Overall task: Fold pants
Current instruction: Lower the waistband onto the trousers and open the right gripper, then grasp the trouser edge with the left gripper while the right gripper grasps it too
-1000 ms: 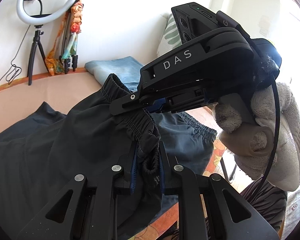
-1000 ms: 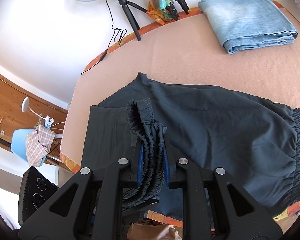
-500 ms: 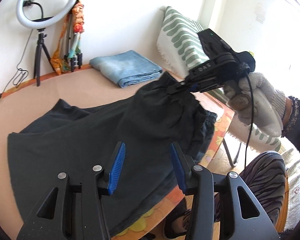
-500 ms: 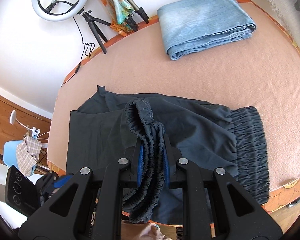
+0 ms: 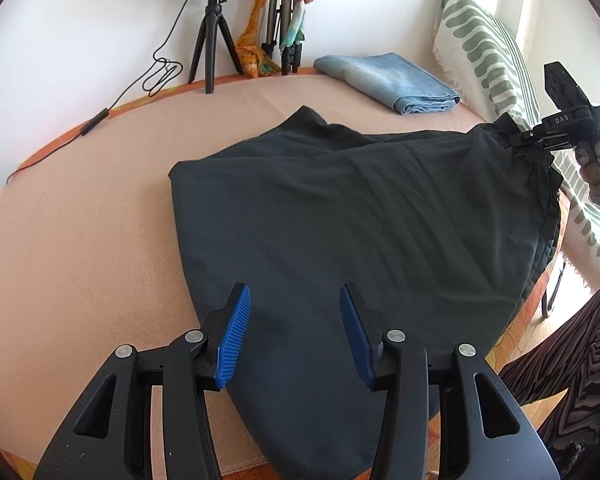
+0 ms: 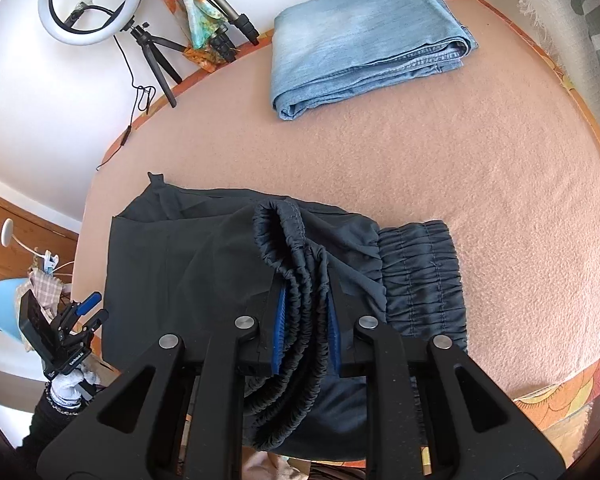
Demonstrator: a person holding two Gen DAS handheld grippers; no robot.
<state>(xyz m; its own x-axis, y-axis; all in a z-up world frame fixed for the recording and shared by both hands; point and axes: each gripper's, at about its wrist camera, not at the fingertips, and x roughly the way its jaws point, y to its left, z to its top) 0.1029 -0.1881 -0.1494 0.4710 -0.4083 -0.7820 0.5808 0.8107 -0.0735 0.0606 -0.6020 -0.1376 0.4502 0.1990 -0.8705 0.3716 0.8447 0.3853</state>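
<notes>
Where pants [image 6: 204, 264] lie, folded jeans [image 6: 364, 36] beyond.

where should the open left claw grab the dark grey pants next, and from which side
Probably the folded left edge of the dark grey fabric pants, at its near end, coming from the bare peach table cover side. That edge lies flat and straight, and the open left claw hangs close by. The right claw already pinches the elastic waistband.

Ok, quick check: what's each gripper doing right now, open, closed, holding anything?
Left gripper: open, nothing between the pads, above the dark pants.
Right gripper: shut on the pants' elastic waistband.
</notes>
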